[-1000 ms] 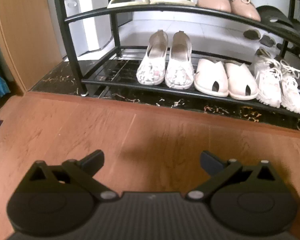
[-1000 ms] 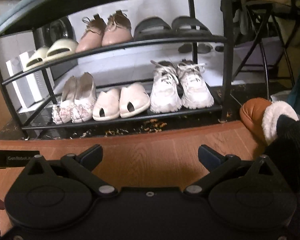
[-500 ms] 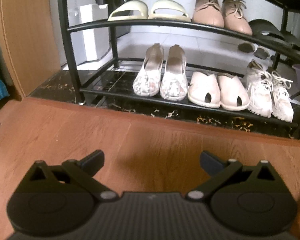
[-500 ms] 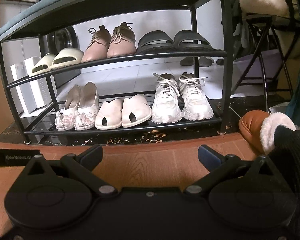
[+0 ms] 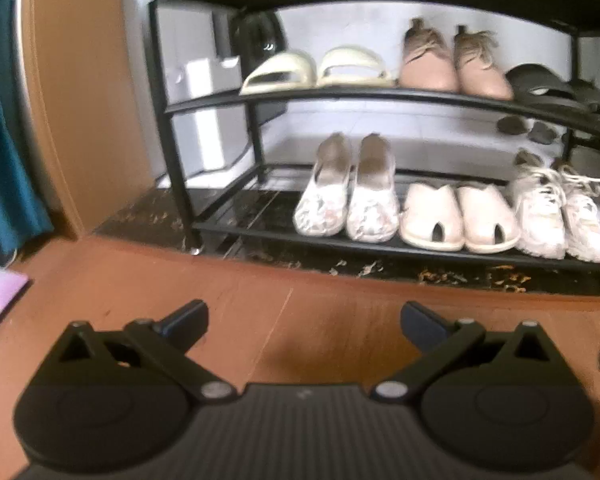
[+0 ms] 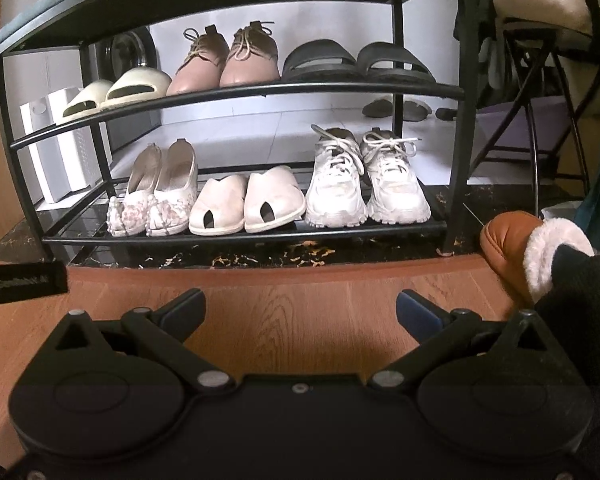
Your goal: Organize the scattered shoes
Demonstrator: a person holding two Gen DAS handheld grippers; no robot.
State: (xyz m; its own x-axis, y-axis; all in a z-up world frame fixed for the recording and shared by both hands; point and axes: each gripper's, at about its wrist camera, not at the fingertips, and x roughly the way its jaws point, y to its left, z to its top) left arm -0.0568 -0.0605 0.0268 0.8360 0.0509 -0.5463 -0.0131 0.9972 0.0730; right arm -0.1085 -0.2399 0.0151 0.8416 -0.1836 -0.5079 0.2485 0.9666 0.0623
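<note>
A black shoe rack (image 6: 236, 90) (image 5: 380, 96) stands ahead of both grippers. Its lower shelf holds floral flats (image 6: 156, 196) (image 5: 348, 196), cream peep-toe shoes (image 6: 248, 204) (image 5: 460, 218) and white sneakers (image 6: 364, 184) (image 5: 556, 208). Its upper shelf holds cream slides (image 6: 120, 90) (image 5: 316, 68), tan lace-up shoes (image 6: 228, 60) (image 5: 452, 64) and black slides (image 6: 356, 60) (image 5: 556, 88). My left gripper (image 5: 304, 322) and right gripper (image 6: 298, 312) are open and empty, low over the wooden floor, apart from the rack.
A brown slipper with white fleece (image 6: 532, 248), worn on a dark-clad leg, stands on the wooden floor (image 6: 300, 284) at the right. A folding stand (image 6: 540, 92) with bags is right of the rack. A white box (image 6: 56, 140) and a wooden panel (image 5: 80, 100) are at the left.
Both grippers have pulled back and tilted up, so the rack looks smaller and its top shelf shows. The left view has also swung left. The jaws have stayed open.
</note>
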